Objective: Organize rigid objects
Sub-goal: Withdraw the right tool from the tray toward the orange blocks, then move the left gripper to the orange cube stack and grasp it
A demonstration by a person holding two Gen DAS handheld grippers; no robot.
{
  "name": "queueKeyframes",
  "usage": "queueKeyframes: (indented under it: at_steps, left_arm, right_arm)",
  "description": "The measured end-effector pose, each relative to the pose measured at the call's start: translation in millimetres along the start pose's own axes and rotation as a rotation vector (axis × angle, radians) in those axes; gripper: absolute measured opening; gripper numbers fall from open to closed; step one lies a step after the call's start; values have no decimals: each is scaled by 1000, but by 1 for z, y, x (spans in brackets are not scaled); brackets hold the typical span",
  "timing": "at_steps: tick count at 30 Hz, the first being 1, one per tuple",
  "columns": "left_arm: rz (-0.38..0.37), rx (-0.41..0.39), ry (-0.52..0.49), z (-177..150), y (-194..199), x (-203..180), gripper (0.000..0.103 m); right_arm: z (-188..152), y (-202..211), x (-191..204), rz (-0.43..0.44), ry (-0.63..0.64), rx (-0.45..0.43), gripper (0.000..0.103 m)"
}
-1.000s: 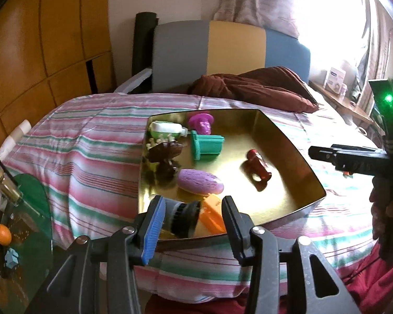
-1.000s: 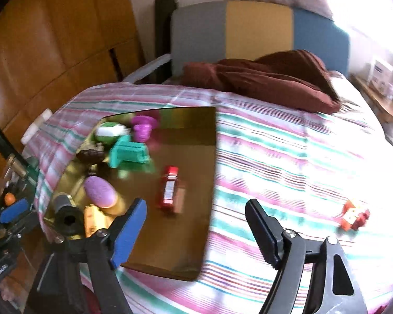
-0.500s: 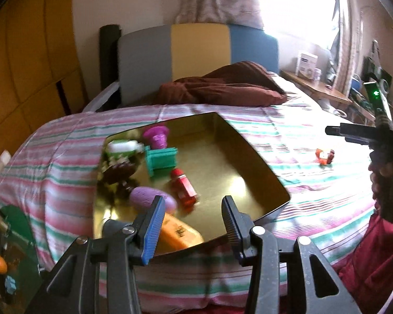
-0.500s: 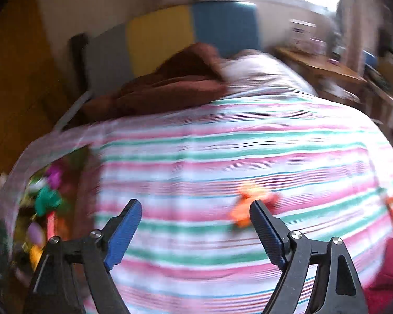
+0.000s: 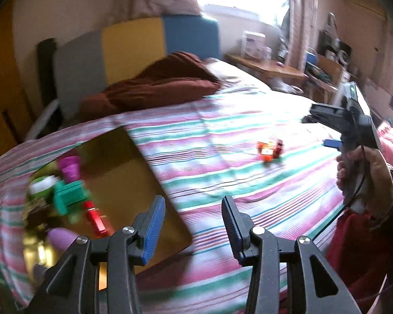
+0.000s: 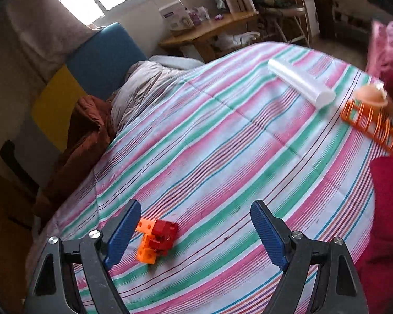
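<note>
A red and orange block toy lies on the striped bedspread, just ahead of my right gripper, which is open and empty; the toy sits close to its left finger. It also shows in the left wrist view. A gold tray at the left holds several toys, among them a green piece, a red car, a purple cup and a lilac oval. My left gripper is open and empty, over the tray's right edge.
A clear tube and an orange rack with a peach ball lie at the bed's far right. A brown blanket lies at the headboard. A wooden side table stands beyond the bed.
Both grippers have swung to the right, away from the tray. The right gripper has come close over the red and orange block toy. The views are blurred from motion.
</note>
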State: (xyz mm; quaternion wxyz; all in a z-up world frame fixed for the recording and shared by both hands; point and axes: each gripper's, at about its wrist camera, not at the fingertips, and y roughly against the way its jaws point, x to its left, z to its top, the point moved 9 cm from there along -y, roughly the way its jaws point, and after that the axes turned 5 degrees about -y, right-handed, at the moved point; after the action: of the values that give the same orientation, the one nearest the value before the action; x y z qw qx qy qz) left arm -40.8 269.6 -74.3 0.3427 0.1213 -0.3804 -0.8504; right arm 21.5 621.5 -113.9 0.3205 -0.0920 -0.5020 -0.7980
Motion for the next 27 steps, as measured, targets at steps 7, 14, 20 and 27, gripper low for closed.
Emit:
queueKeyframes:
  at_steps: [7, 14, 20, 27]
  left_arm:
    - [-107, 93, -40, 20, -61, -54, 45]
    - [-184, 130, -90, 44, -114, -91, 45]
    - [-249, 168, -104, 56, -153, -112, 45]
    - [-292, 183, -128, 66, -188, -130, 45]
  right_arm:
    - [-9, -4, 2, 34, -25, 45, 88]
    - [-19, -8, 5, 49, -12, 86, 88]
    - [-21, -9, 8, 61, -9, 93, 88]
    - [-21, -13, 6, 83, -41, 122, 88]
